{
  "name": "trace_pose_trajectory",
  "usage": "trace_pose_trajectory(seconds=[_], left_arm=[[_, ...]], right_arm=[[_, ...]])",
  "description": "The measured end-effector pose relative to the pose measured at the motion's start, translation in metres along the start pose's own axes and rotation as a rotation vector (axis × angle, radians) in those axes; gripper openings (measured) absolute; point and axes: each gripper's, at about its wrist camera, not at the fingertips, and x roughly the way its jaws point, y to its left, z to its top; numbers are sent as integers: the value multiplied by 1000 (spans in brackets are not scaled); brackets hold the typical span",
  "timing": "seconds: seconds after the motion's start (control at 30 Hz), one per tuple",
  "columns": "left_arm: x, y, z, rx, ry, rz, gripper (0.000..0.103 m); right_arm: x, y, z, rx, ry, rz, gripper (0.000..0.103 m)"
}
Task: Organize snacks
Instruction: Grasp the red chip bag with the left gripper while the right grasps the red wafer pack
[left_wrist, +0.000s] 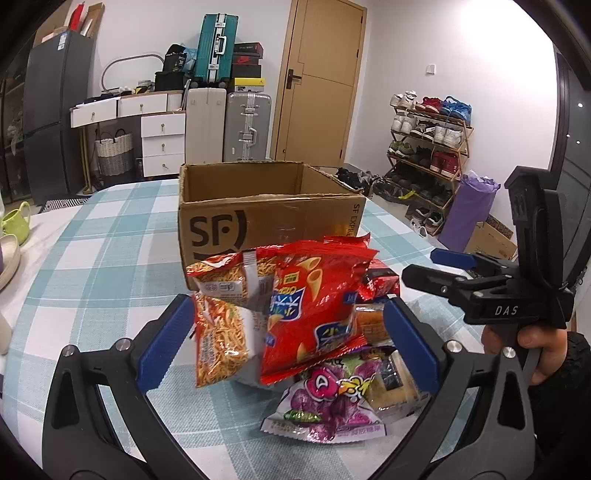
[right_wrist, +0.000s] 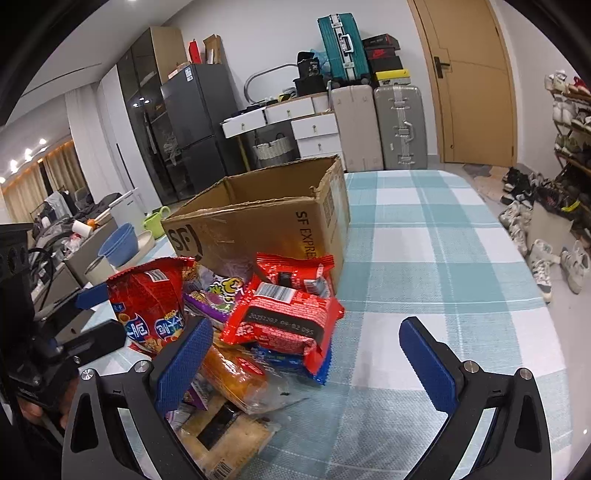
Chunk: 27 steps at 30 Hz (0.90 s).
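Checked tablecloth (left_wrist: 110, 236) bears one box (left_wrist: 258, 221); left gripper (left_wrist: 288, 343), right gripper (right_wrist: 306, 354) both wide

Open brown cardboard box (left_wrist: 273, 218), black SF print, upright beyond left tongs (left_wrist: 288, 332), flaps gone or ragged. Red glossy crisp packet (left_wrist: 314, 314) tilted between left tongs' blue pads, beside orange noodle-stick packets (left_wrist: 218, 332). Purple grape-candy pouch (left_wrist: 328, 402) flat below. Red foil barcode packet (right_wrist: 284, 317) atop heap, between right tongs' (right_wrist: 306, 362) pads, nearer its left pad.
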Motion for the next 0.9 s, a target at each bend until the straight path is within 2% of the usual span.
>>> trace_pose_trajectory(seconds=[0.1, 0.2, 0.27, 0.4, 0.47, 0.6, 0.77, 0.9], left_arm=[[7, -5, 3, 5, 16, -8, 99], [17, -9, 5, 16, 47, -1, 93], [24, -9, 5, 13, 71, 0, 86], [37, -8, 4, 9, 107, -7, 79], [42, -7, 3, 7, 124, -16, 68], [45, -4, 1, -13, 144, -68, 51], [45, 0, 0, -26, 145, -95, 42], [41, -1, 0, -27, 132, -101, 41]], right_arm=[[9, 0, 4, 4, 29, 15, 103], [21, -3, 8, 27, 68, 23, 103], [31, -5, 9, 52, 93, 45, 103], [40, -3, 10, 53, 106, 61, 103], [45, -1, 9, 49, 117, 72, 102], [51, -1, 7, 54, 140, 79, 91], [50, 2, 7, 44, 134, 88, 83], [52, 2, 6, 44, 142, 101, 79]])
